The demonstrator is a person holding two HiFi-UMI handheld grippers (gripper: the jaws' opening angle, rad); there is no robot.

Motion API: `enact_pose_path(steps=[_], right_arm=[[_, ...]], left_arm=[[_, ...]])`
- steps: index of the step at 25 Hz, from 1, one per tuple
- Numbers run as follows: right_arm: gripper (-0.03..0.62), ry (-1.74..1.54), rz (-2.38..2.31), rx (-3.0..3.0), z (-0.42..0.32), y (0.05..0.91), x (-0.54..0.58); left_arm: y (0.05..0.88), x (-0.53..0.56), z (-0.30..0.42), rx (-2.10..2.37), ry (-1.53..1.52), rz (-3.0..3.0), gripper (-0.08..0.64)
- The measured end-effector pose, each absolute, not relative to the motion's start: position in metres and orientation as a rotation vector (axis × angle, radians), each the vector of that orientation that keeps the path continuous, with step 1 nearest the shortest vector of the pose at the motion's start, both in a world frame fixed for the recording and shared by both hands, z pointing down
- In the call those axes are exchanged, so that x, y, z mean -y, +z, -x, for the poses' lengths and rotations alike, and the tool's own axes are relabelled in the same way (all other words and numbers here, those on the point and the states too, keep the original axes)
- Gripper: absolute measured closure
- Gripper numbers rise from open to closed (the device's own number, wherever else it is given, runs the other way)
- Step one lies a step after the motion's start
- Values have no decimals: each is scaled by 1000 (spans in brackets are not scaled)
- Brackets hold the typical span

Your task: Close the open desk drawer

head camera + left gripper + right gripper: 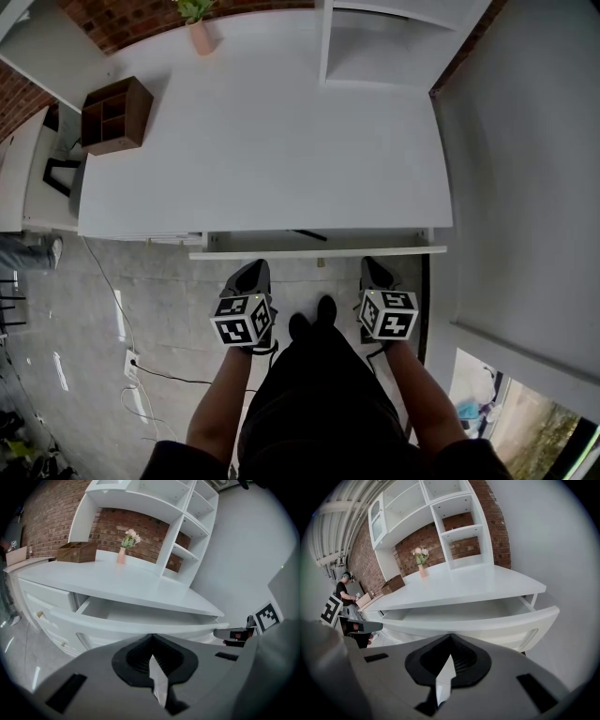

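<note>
I work in an office-style room: white desk (281, 141) at frame centre, shelf unit (380, 47) upper right, brick wall (141, 19) along the top edge.

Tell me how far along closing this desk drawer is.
Nothing done yet: the drawer is pulled out from under the desk. In hand: left gripper and right gripper, both shut and empty, face its front panel. Left: pushing it fully in.

The white worktop (262, 141) carries a brown wooden box (116, 114) with open compartments at its far left corner, a pink vase (200, 37) of greenery near the back edge, and a white shelf unit (394, 42) at the back right; cables trail over the grey floor (159, 281) below
</note>
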State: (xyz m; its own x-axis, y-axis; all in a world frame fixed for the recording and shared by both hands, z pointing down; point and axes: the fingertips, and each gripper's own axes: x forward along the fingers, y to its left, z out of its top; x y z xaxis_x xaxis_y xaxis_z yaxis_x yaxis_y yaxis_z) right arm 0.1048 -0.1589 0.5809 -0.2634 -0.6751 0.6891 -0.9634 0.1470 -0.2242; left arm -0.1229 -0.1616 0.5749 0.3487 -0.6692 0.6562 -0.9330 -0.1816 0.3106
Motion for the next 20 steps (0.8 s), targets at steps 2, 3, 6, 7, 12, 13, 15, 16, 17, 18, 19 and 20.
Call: enact_pose_path(steps=[2, 3, 6, 7, 12, 13, 15, 16, 17, 18, 19, 20], right_arm=[[588, 894, -1558, 2006, -105, 581, 165], [588, 890, -1555, 2007, -105, 581, 169], [588, 888, -1554, 2012, -105, 582, 177], [588, 891, -1558, 2012, -105, 582, 179], [588, 886, -1566, 2010, -105, 582, 193], [588, 880, -1563, 2011, -105, 582, 195], [588, 865, -1556, 2013, -105, 582, 201], [588, 858, -1554, 2013, -105, 582, 204], [588, 853, -1553, 2012, -106, 582, 206], [588, 850, -1552, 2010, -106, 582, 208], [588, 848, -1550, 2010, -105, 582, 210], [588, 846, -1549, 2011, -105, 582, 212]], left_arm=[[575, 168, 123, 1400, 493, -1934, 551], [575, 172, 123, 1402, 494, -1935, 551], [576, 180, 123, 1407, 493, -1937, 551], [576, 183, 123, 1409, 491, -1936, 551], [576, 196, 123, 1424, 477, -1928, 550], [576, 199, 123, 1427, 475, -1927, 551], [577, 204, 123, 1437, 466, -1922, 551], [577, 207, 122, 1441, 461, -1918, 551], [577, 210, 122, 1445, 457, -1915, 551], [577, 212, 122, 1448, 453, -1912, 551], [576, 214, 123, 1450, 450, -1910, 551], [576, 216, 123, 1451, 448, -1909, 551]])
